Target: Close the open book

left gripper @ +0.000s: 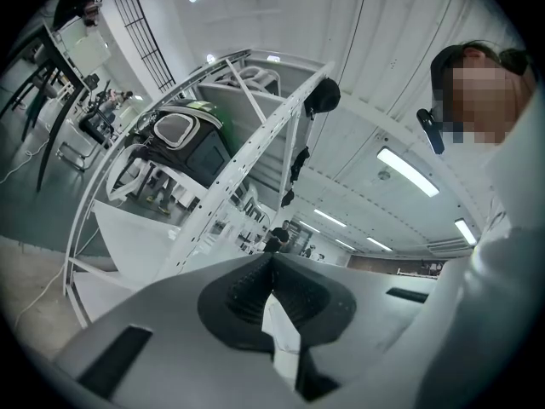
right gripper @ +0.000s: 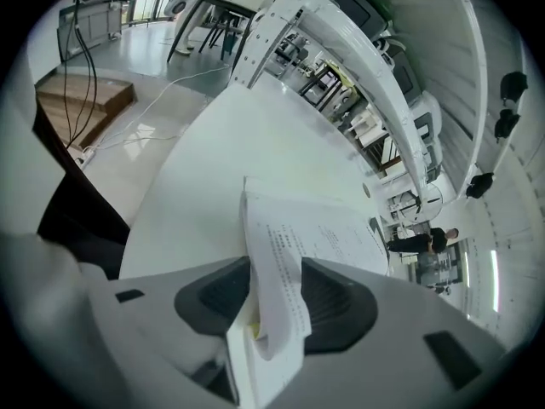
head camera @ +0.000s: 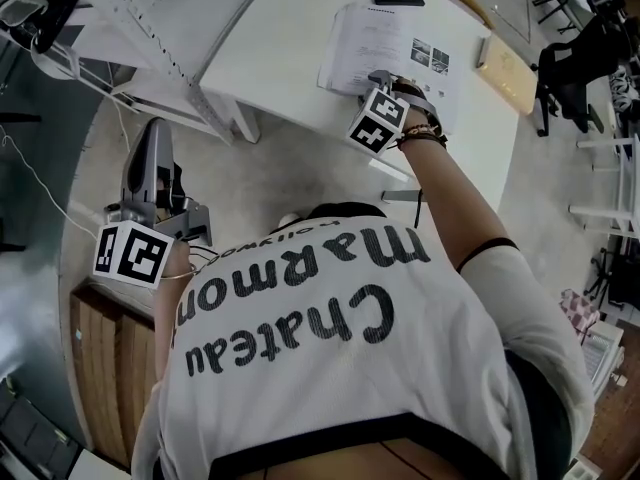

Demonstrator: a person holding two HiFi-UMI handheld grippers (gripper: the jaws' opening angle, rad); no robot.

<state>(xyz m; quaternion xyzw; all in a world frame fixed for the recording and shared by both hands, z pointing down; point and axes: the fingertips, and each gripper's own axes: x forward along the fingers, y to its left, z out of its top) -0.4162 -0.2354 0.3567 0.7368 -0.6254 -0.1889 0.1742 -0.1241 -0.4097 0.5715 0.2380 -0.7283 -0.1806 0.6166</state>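
Checking one open book (head camera: 385, 43) on one table (head camera: 290, 58), I found the right gripper (right gripper: 274, 271) clamping its pages and the left gripper (left gripper: 272, 261) closed, empty.

Your book (head camera: 395, 53) is lying open and flat on the white table (head camera: 290, 48), close to its edge. Its white pages are showing small print and little pictures. A few pages (right gripper: 274, 288) are standing up and curling over.

A white T-shirt (head camera: 330, 338) printed with black lettering is worn; its short sleeve (head camera: 500, 268) is edged in black, and dark bracelets (head camera: 425, 134) are worn.
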